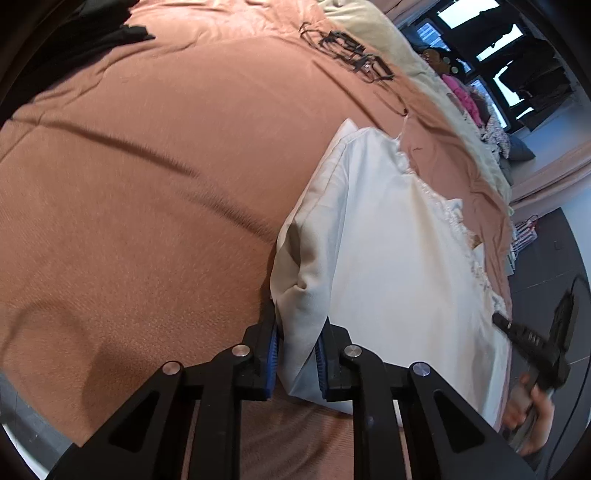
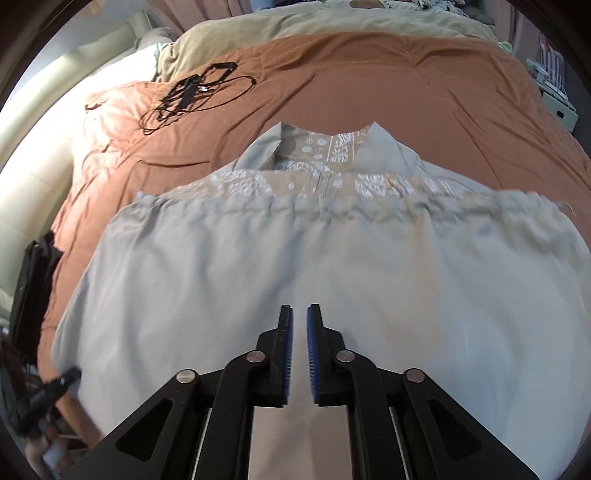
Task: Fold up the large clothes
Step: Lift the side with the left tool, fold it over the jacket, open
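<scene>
A pale grey-white shirt (image 1: 388,258) with a collar and a white-patterned panel lies folded on the brown bedspread (image 1: 147,184). My left gripper (image 1: 299,328) is shut on a bunched fold at the shirt's near corner, with cloth pinched between its blue pads. In the right wrist view the shirt (image 2: 258,266) spreads wide, collar at the far side. My right gripper (image 2: 300,314) hovers over its near part, jaws slightly apart with nothing between them. The right gripper (image 1: 504,322) and the hand holding it show at the shirt's right edge. The left gripper (image 2: 68,376) appears blurred at the lower left.
A tangle of black cables (image 2: 192,92) lies on the bedspread (image 2: 406,92) beyond the shirt. A beige blanket (image 2: 295,22) runs along the far side. Dark cloth (image 1: 92,33) sits at the bed's corner. Dark floor (image 1: 546,258) and clutter lie beyond the bed's edge.
</scene>
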`<action>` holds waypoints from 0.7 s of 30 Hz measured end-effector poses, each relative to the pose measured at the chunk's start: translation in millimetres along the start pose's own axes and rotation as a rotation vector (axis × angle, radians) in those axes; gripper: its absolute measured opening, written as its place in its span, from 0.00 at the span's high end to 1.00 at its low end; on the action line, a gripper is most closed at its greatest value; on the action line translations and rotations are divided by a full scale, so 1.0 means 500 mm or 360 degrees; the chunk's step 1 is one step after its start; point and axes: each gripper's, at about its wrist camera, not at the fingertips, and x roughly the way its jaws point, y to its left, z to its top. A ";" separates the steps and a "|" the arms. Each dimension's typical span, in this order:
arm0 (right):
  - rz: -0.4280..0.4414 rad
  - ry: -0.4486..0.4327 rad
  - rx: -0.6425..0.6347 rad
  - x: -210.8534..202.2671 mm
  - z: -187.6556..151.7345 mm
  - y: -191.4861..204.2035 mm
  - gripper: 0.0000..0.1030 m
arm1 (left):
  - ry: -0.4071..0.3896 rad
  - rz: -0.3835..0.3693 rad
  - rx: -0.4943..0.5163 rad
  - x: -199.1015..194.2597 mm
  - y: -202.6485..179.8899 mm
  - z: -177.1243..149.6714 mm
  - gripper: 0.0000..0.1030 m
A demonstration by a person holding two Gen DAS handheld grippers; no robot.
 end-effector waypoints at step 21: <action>0.0286 0.0057 0.0109 -0.097 -0.257 0.013 0.83 | -0.0191 -0.0375 0.0310 -0.189 -0.257 0.033 0.85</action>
